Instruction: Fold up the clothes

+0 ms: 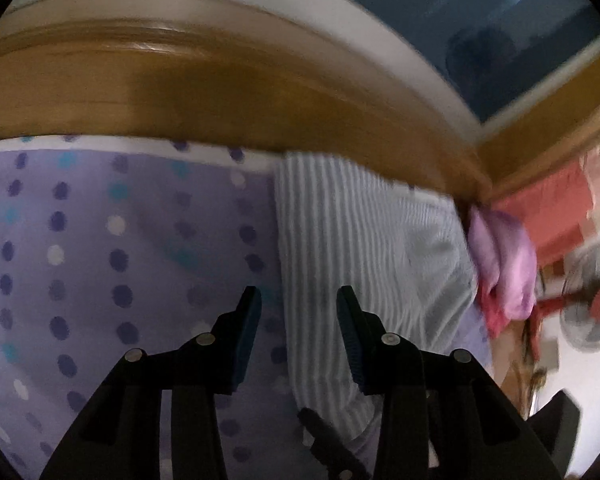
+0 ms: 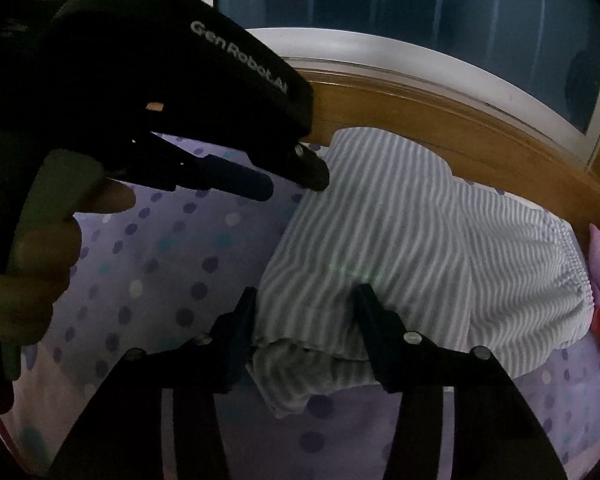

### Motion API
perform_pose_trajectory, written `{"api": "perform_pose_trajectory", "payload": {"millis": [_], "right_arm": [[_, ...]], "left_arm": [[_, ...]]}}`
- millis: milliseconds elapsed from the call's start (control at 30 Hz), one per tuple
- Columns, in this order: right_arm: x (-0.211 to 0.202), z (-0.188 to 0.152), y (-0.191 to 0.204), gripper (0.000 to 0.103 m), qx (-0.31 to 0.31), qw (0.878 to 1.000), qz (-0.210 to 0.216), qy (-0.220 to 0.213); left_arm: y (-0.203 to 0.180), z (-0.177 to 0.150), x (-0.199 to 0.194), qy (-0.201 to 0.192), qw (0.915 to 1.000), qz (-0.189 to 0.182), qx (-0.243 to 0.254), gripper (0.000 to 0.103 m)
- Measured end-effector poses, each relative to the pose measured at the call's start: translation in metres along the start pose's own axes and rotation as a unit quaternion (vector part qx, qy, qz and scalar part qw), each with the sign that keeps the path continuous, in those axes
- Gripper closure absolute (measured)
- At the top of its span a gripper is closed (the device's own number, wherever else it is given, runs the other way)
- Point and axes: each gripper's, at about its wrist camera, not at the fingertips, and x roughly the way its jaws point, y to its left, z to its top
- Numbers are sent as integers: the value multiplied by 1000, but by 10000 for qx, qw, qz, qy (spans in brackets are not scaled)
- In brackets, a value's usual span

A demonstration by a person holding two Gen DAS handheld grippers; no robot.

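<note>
A grey-and-white striped garment (image 2: 400, 240) lies partly folded on a purple polka-dot bedsheet (image 2: 160, 260); it also shows in the left wrist view (image 1: 360, 232). My left gripper (image 1: 298, 300) is open and empty above the garment's left edge; its body shows in the right wrist view (image 2: 296, 176) at the garment's far left corner. My right gripper (image 2: 306, 300) is open, its fingers either side of the garment's near folded hem, with cloth between them but not clamped.
A wooden headboard (image 1: 220, 92) runs along the far side of the bed, with a window (image 2: 420, 0) behind it. A pink cloth (image 1: 504, 264) lies at the garment's right end. A standing fan (image 1: 592, 300) is off the bed to the right.
</note>
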Motion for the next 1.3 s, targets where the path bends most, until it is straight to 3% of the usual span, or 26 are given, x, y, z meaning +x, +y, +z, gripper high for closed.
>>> {"api": "perform_pose_trajectory", "payload": {"millis": [67, 200, 367, 667, 967, 1167, 1300], "right_arm": [[0, 0, 0, 56, 3, 10000, -27, 0], [-4, 1, -9, 72, 76, 9999, 109, -41], [-17, 6, -36, 84, 527, 9958, 722, -212], [-68, 2, -89, 84, 1328, 9841, 925, -733], [-83, -29, -130, 84, 1983, 9760, 549, -720], [-58, -43, -169, 83, 2350, 9706, 323, -402], [-57, -49, -185, 77, 2386, 9704, 229, -277]], "left_arm": [[-2, -1, 10, 118, 9999, -37, 34, 64], [3, 1, 13, 169, 9989, -399, -167, 71], [-17, 1, 3, 65, 9990, -447, 9, 73], [-83, 15, -10, -154, 9949, -745, 659, 73], [-137, 19, 12, 1, 9907, -838, 1069, 73], [-128, 11, 9, -54, 9929, -724, 941, 73], [-111, 5, 26, 177, 9960, -605, 631, 73]]}}
